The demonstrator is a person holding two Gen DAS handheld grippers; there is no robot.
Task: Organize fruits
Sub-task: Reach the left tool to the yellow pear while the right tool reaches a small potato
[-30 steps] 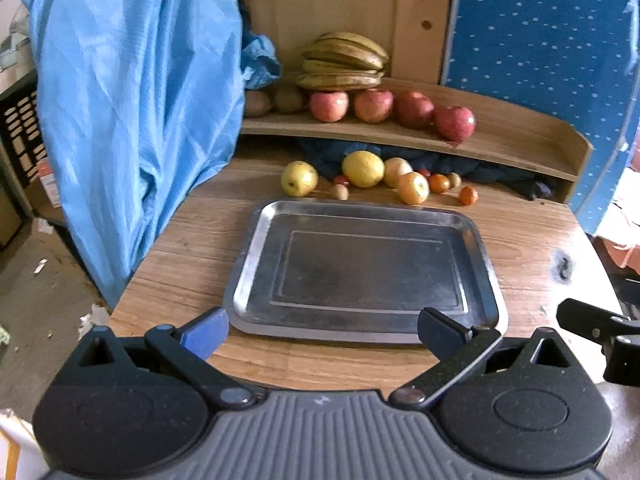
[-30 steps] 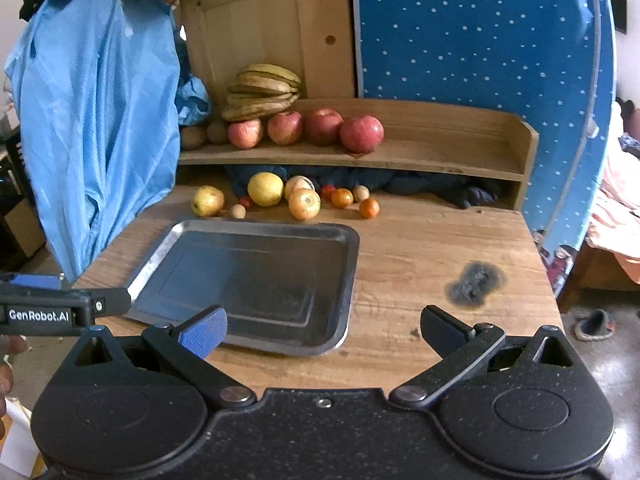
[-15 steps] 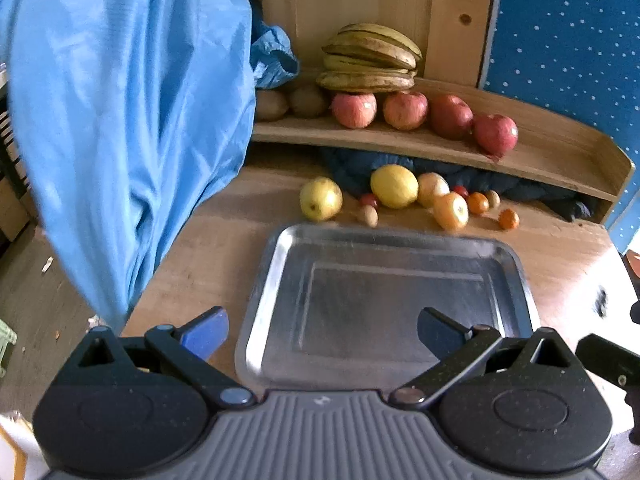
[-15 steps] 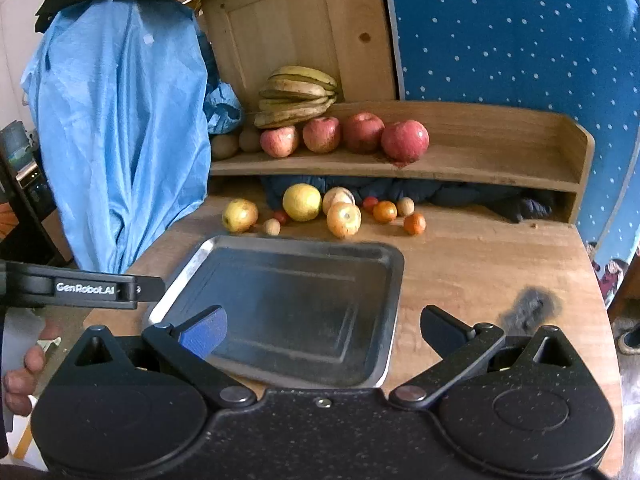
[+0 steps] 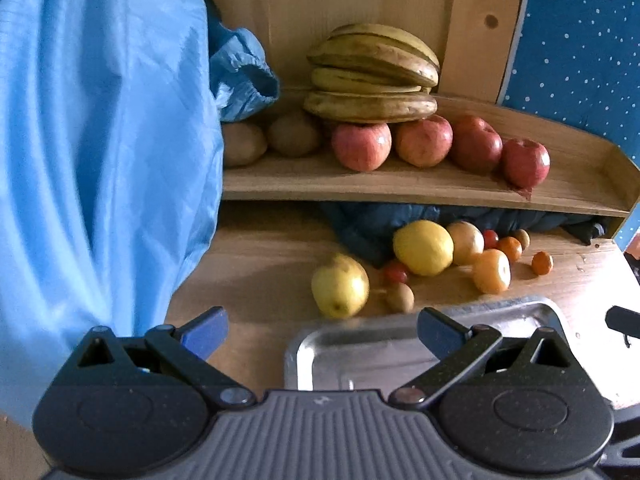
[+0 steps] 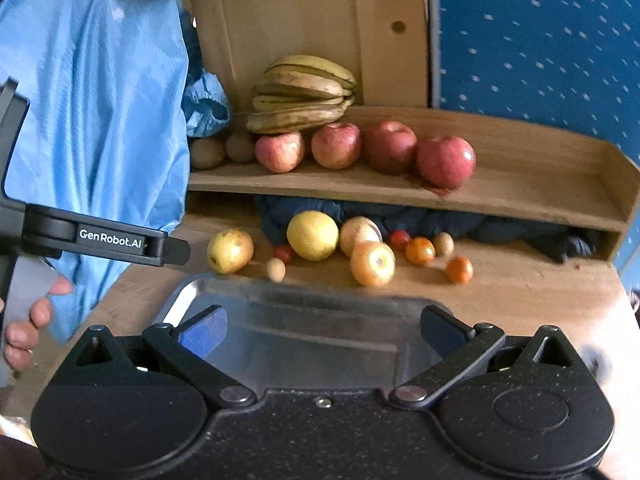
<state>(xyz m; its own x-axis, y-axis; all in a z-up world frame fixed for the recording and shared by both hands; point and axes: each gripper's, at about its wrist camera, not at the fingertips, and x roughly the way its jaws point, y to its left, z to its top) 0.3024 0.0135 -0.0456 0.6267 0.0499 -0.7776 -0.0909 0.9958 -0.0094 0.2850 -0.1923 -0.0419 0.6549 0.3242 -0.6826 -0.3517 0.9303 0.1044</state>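
Note:
A metal tray (image 5: 360,354) (image 6: 304,320) lies on the wooden table. Beyond its far edge sit loose fruits: a yellow-green apple (image 5: 340,285) (image 6: 230,250), a lemon (image 5: 423,247) (image 6: 313,235), an orange-yellow apple (image 5: 492,271) (image 6: 373,263), small tomatoes and tangerines. My left gripper (image 5: 322,330) is open, just short of the yellow-green apple. My right gripper (image 6: 324,326) is open over the tray. The left gripper (image 6: 120,240) shows from the side in the right wrist view.
A wooden shelf (image 5: 400,184) (image 6: 520,196) carries bananas (image 5: 372,76), several red apples (image 6: 446,162) and brown fruits (image 5: 294,134). A blue plastic sheet (image 5: 100,140) hangs at the left. Dark cloth (image 6: 440,216) lies under the shelf. A hand (image 6: 28,320) holds the left gripper.
Both grippers have moved forward toward the fruits; the tray now lies mostly under them. The left gripper has shifted left, toward the tray's left corner. Jaws stay open.

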